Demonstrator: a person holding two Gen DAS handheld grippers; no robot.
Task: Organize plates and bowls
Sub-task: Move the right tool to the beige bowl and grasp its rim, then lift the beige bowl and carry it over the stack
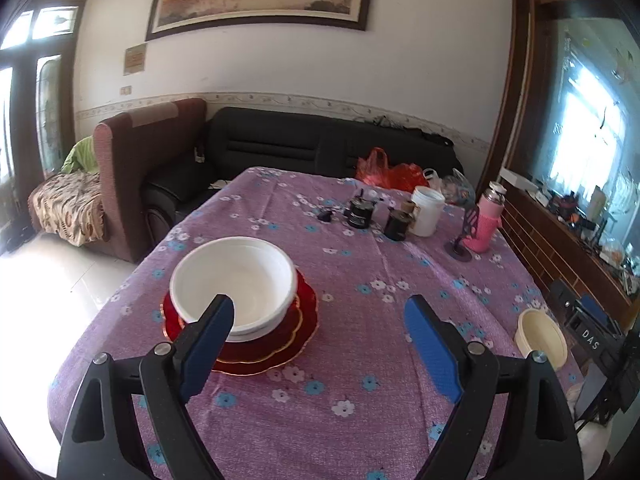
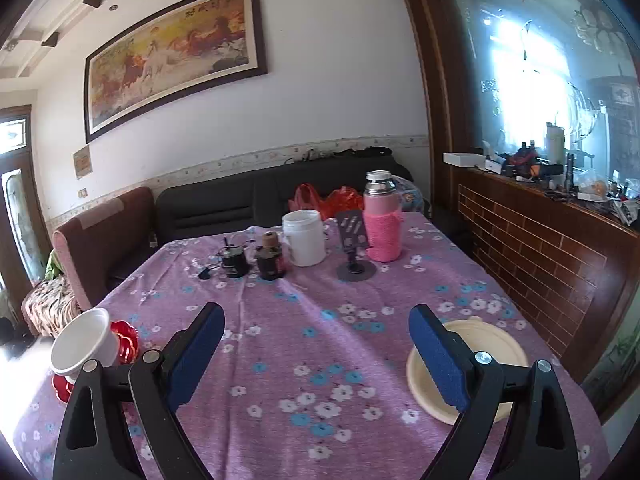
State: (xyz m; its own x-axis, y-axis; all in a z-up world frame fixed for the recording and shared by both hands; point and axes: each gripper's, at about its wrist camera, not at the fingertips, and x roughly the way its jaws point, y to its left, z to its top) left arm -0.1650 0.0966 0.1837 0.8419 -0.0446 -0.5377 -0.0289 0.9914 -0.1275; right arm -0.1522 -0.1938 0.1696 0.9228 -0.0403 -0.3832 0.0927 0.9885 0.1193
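A white bowl (image 1: 234, 276) sits stacked on red gold-rimmed plates (image 1: 276, 344) at the table's left side. The same white bowl (image 2: 82, 344) and red plates (image 2: 126, 342) show at the left edge of the right wrist view. My left gripper (image 1: 318, 320) is open over the cloth, its left finger in front of the stack, nothing between the jaws. A cream bowl (image 2: 492, 344) lies at the right, partly behind the right finger of my right gripper (image 2: 316, 328), which stands open and holds nothing. The cream bowl (image 1: 542, 336) also appears at the right in the left wrist view.
On the purple flowered tablecloth (image 2: 320, 360), at the far end, stand a white mug (image 2: 304, 238), a pink-sleeved flask (image 2: 382, 220), a phone stand (image 2: 354, 248), two dark jars (image 2: 270, 256) and a red bag (image 2: 332, 198). A wooden sideboard (image 2: 540, 248) runs along the right; sofas stand behind.
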